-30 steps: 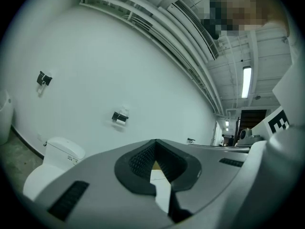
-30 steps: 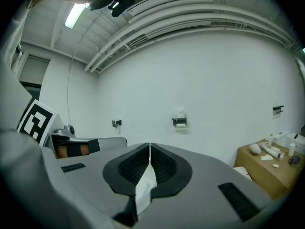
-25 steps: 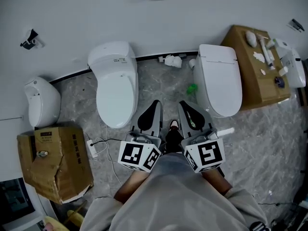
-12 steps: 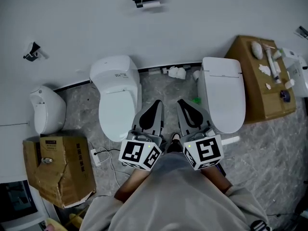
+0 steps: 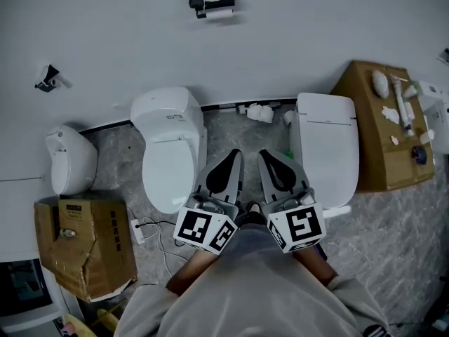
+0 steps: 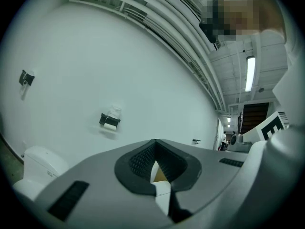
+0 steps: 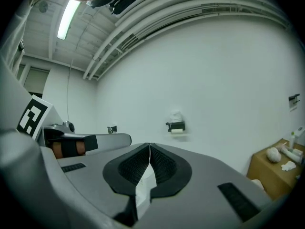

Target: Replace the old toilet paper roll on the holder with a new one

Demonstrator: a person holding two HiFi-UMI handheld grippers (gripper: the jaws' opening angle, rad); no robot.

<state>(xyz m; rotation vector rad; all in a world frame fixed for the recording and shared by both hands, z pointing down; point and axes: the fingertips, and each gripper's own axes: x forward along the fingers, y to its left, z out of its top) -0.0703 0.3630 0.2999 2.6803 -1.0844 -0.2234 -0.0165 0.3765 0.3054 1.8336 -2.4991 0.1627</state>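
Note:
The toilet paper holder [image 5: 210, 3] is a black bracket high on the white wall, with a white roll hanging in it and something white on top. It also shows small in the left gripper view as the holder [image 6: 109, 120] and in the right gripper view as the holder [image 7: 176, 126]. My left gripper [image 5: 234, 154] and right gripper [image 5: 264, 154] are side by side, level, pointing at the wall between two toilets, well short of the holder. Both are shut and empty, seen close up as the left gripper [image 6: 156, 141] and the right gripper [image 7: 149, 145].
A white toilet [image 5: 168, 153] stands left of the grippers and another toilet [image 5: 326, 149] right. Further left are a small white fixture [image 5: 66, 161] and a torn cardboard box [image 5: 84, 241]. A brown box [image 5: 382, 128] with small items is at right. White clumps [image 5: 258, 111] lie by the wall.
Both grippers have moved forward toward the wall together, still shut. The holder has come lower into the head view and the toilets have slid nearer.

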